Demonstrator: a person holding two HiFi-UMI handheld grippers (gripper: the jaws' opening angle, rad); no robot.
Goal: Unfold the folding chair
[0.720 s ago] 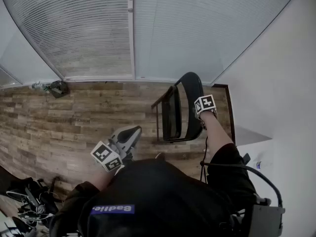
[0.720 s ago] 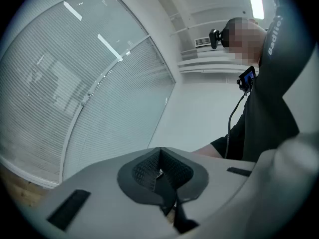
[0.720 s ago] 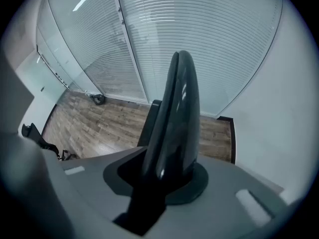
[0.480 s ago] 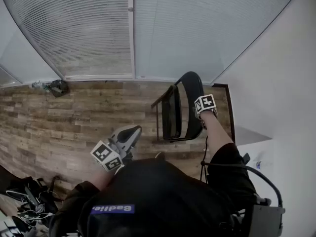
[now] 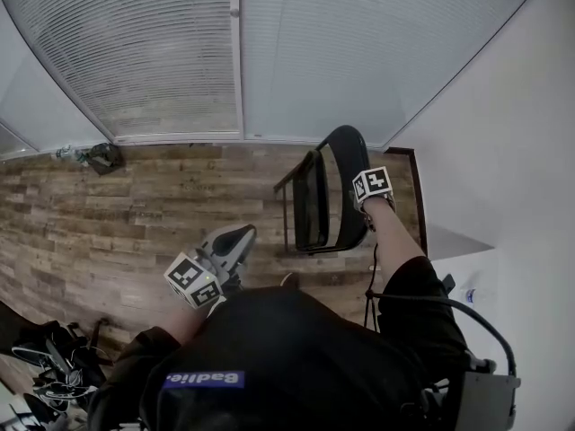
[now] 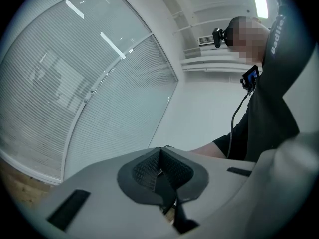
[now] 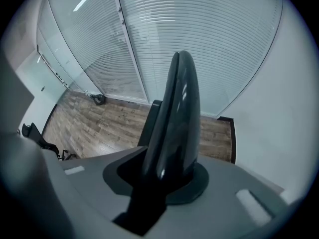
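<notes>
A black folding chair (image 5: pixel 328 196) stands on the wood floor by the white wall, its seat tipped up close to the frame. My right gripper (image 5: pixel 367 206) points steeply down and is shut on the top edge of the chair's backrest (image 7: pixel 177 118), which fills the gap between its jaws (image 7: pixel 167 180). My left gripper (image 5: pixel 243 233) is held level in front of the person's body, left of the chair and apart from it. It is shut with nothing in it (image 6: pixel 160 171).
Glass panels with blinds (image 5: pixel 180 61) run along the far side. A white wall (image 5: pixel 503 151) with a dark baseboard stands right of the chair. A small dark object (image 5: pixel 101 157) lies by the glass at left, and a tangle of black gear (image 5: pixel 54 366) lies at bottom left.
</notes>
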